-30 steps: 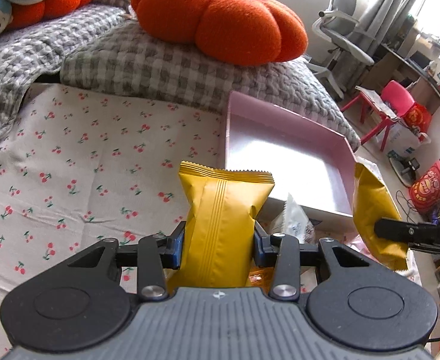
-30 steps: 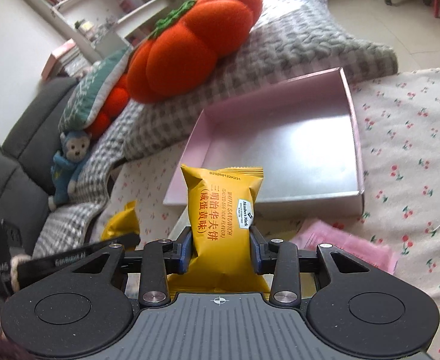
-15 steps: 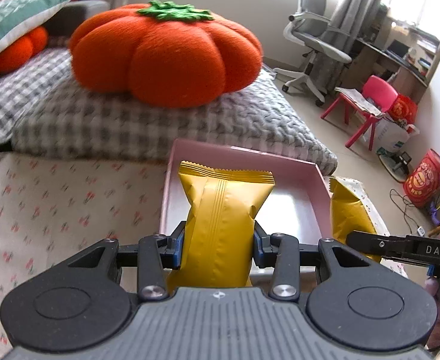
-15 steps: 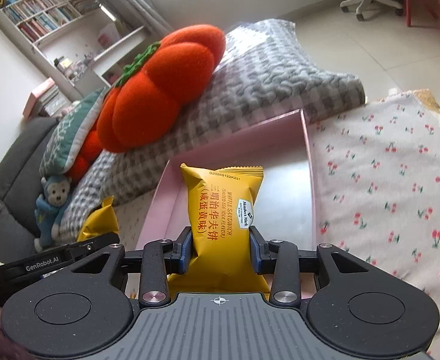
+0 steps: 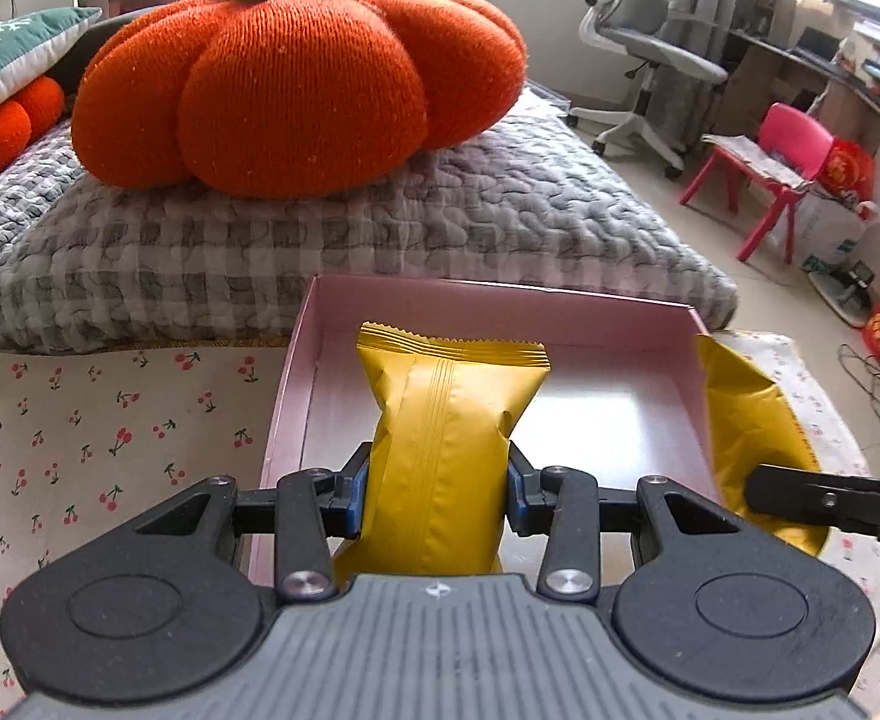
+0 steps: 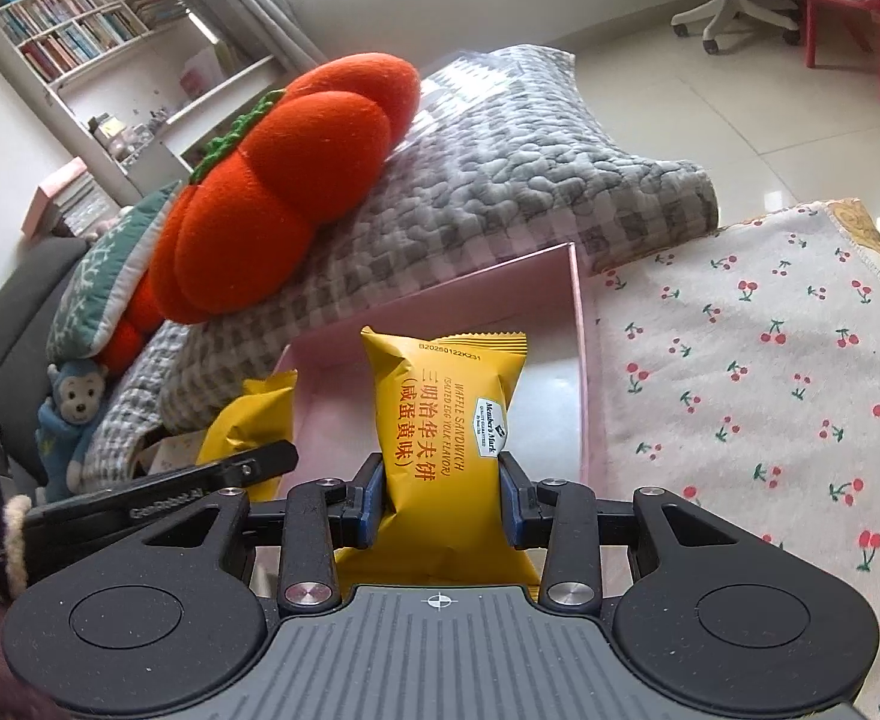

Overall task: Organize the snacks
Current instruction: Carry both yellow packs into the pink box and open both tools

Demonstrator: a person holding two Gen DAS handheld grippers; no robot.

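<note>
My left gripper (image 5: 437, 495) is shut on a yellow snack packet (image 5: 443, 456), held upright over the near part of the pink box (image 5: 560, 303). My right gripper (image 6: 440, 495) is shut on a second yellow packet (image 6: 446, 414) printed "Waffle Sandwich", held over the same pink box (image 6: 578, 324). In the left wrist view the right gripper's finger (image 5: 830, 501) and its packet (image 5: 746, 426) show at the box's right wall. In the right wrist view the left gripper's finger (image 6: 200, 483) and its packet (image 6: 254, 426) show at left.
A big orange pumpkin cushion (image 5: 296, 78) lies on a grey checked quilt (image 5: 380, 222) behind the box. A cherry-print cloth (image 6: 770, 372) covers the surface. A blue plush monkey (image 6: 74, 420) sits at left. An office chair (image 5: 644, 54) and a red child's chair (image 5: 764, 162) stand beyond.
Both grippers, each still holding its packet, have moved forward and closer to the pink box, which now fills more of the view beneath the packets.
</note>
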